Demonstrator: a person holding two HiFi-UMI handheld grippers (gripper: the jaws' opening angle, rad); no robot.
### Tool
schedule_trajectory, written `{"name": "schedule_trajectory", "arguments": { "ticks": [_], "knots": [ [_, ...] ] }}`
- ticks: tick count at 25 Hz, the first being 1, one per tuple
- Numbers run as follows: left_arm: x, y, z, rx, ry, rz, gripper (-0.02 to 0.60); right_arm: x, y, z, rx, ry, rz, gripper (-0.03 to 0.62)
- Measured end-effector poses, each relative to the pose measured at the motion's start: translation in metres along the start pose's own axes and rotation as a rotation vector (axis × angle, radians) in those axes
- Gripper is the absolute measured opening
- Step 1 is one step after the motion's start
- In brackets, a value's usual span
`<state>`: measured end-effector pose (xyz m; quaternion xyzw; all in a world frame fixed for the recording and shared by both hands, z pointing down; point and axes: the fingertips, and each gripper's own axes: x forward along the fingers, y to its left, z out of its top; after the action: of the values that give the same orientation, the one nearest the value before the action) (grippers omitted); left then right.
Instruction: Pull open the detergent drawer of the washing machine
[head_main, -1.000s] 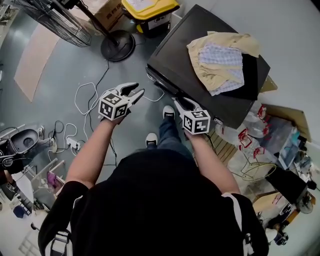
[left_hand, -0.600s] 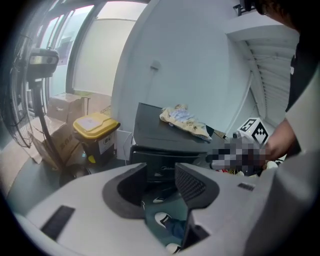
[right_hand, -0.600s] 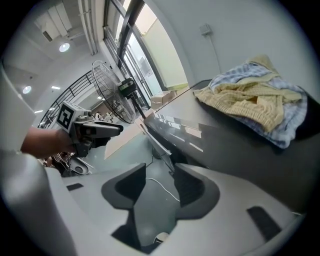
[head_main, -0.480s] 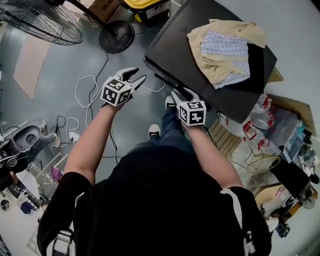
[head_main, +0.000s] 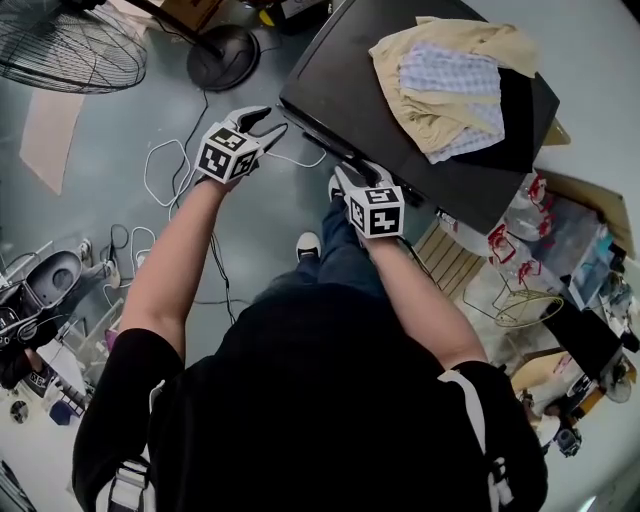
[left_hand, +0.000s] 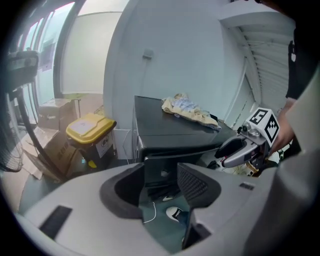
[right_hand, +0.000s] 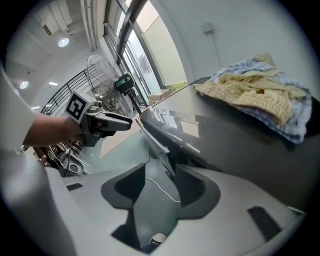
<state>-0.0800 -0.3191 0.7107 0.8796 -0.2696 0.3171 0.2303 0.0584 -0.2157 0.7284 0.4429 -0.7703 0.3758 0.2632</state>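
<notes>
The dark washing machine (head_main: 400, 110) stands at the upper right of the head view, with a beige and checked cloth pile (head_main: 450, 75) on its top. Its upper front panel (left_hand: 172, 152) faces me; I cannot single out the drawer on it. My left gripper (head_main: 265, 120) hovers just left of the machine's front corner. Its jaws are opening, and nothing is between them (left_hand: 160, 187). My right gripper (head_main: 352, 175) hangs open and empty at the front edge (right_hand: 155, 142), close to the panel but apart from it. Each gripper view shows the other gripper: right (left_hand: 235, 150), left (right_hand: 107, 122).
A standing fan (head_main: 60, 50) and its round base (head_main: 222, 55) are at the upper left. White cables (head_main: 165, 170) trail over the grey floor. A yellow-lidded bin (left_hand: 90, 127) sits left of the machine. Bags and clutter (head_main: 520, 260) crowd its right side. The person's shoe (head_main: 308, 245) is below.
Both grippers have sunk toward the machine's front edge, the left one also drifting closer to its corner. Their jaws stand wider than before.
</notes>
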Motion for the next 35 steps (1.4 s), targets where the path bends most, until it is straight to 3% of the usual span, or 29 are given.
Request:
{"name": "schedule_trajectory", "arguments": {
  "ticks": [10,16,26,35],
  "knots": [
    [0.02,0.002,-0.001,0.142,0.079,-0.066,0.213,0.006,-0.002,0.0,0.007,-0.03,-0.035,0.184],
    [0.028,0.002,-0.003,0.2,0.111,-0.056,0.213,0.004,-0.005,0.005,-0.013,-0.07,-0.093,0.142],
    [0.033,0.004,-0.003,0.18,0.105,-0.054,0.209,0.006,-0.013,0.006,-0.051,-0.084,-0.198,0.037],
    [0.029,0.003,-0.006,0.166,0.111,-0.055,0.202,0.005,-0.01,0.004,-0.102,-0.064,-0.17,0.04]
  ]
}}
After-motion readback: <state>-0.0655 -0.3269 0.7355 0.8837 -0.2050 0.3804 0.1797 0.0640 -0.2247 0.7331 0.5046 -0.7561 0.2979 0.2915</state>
